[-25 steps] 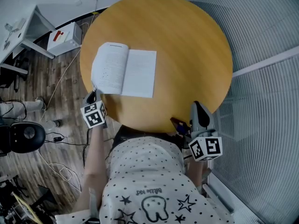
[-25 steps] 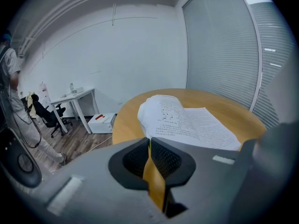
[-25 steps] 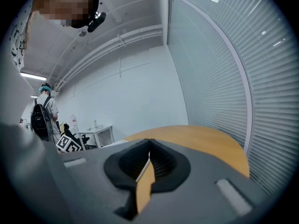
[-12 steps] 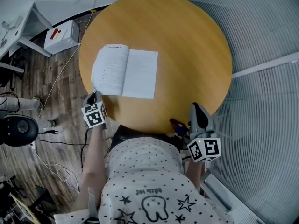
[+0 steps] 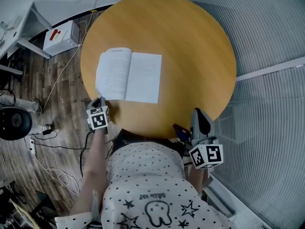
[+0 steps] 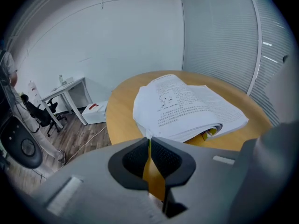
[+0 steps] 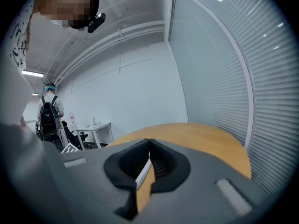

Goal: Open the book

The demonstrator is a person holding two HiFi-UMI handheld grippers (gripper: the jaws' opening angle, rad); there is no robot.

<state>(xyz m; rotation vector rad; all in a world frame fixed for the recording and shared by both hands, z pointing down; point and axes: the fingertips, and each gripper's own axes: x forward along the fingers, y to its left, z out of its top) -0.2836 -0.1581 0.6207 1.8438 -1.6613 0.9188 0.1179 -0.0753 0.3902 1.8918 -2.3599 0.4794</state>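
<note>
A white book [image 5: 128, 75] lies open on the round wooden table [image 5: 190, 46], left of its middle; its left half bulges up. In the left gripper view the book [image 6: 187, 106] sits just beyond the jaws, and the near corner of its top left page runs down into them. My left gripper [image 5: 100, 100] is at the book's near left corner, over the table's edge, shut on that page corner [image 6: 149, 138]. My right gripper [image 5: 198, 113] rests at the table's near right edge, far from the book, shut and empty [image 7: 149, 143].
On the wooden floor to the left are a white box [image 5: 59, 36], loose cables [image 5: 57, 142] and a black chair [image 5: 13, 123]. A white desk [image 5: 16, 27] stands at the far left. Slatted blinds [image 5: 267, 104] fill the right side. A person with a backpack [image 7: 50, 113] stands far off.
My left gripper has sunk toward the table's near edge, and the page corner has come down with it. The right gripper has stayed where it was.
</note>
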